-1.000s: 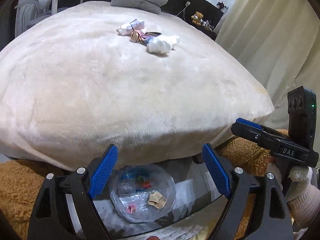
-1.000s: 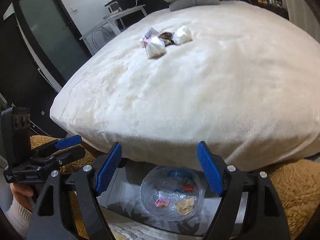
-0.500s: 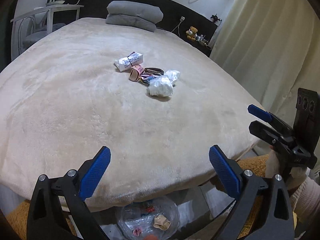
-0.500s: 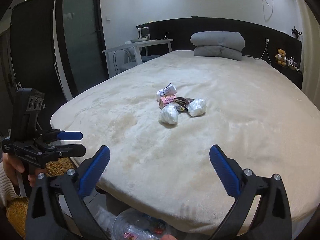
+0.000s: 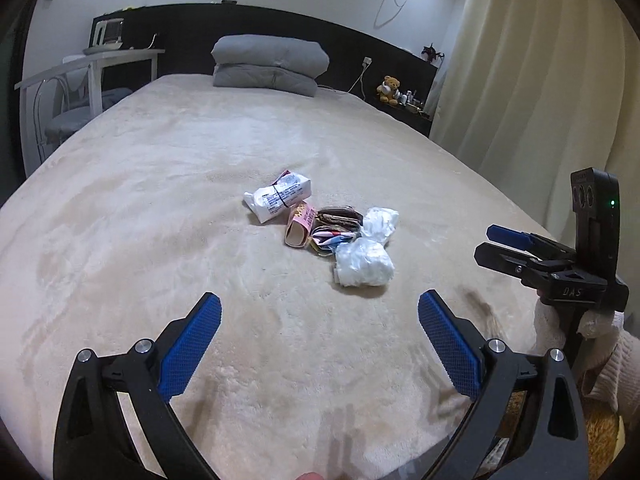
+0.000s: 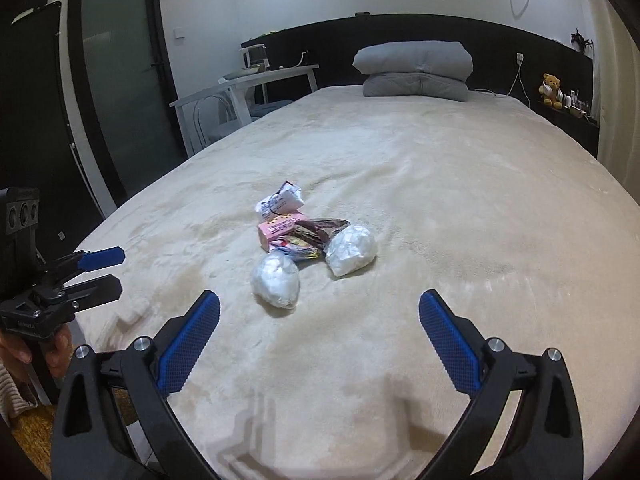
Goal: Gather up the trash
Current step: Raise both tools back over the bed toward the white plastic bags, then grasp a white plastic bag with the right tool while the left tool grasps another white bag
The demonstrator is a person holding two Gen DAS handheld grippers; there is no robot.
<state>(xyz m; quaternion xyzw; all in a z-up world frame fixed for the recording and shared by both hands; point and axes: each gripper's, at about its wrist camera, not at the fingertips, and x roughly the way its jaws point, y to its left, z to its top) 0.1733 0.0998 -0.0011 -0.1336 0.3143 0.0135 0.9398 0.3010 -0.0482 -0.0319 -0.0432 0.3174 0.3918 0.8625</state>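
Left wrist view: left claw (image 5: pixel 318 346) spread wide, nothing between its blue pads; right claw (image 6: pixel 320 344) likewise wide and empty. One trash pile (image 5: pixel 324 228) at frame centre on the bed (image 5: pixel 140 220). Count: two crumpled clear-plastic balls (image 6: pixel 276 278), one white printed packet (image 5: pixel 278 196), one pink carton (image 6: pixel 280 230), one brown wrapper (image 5: pixel 338 216), one multicoloured wrapper, partly hidden. Bare blanket rings the pile on all sides; bed's near edge sits under both claws.
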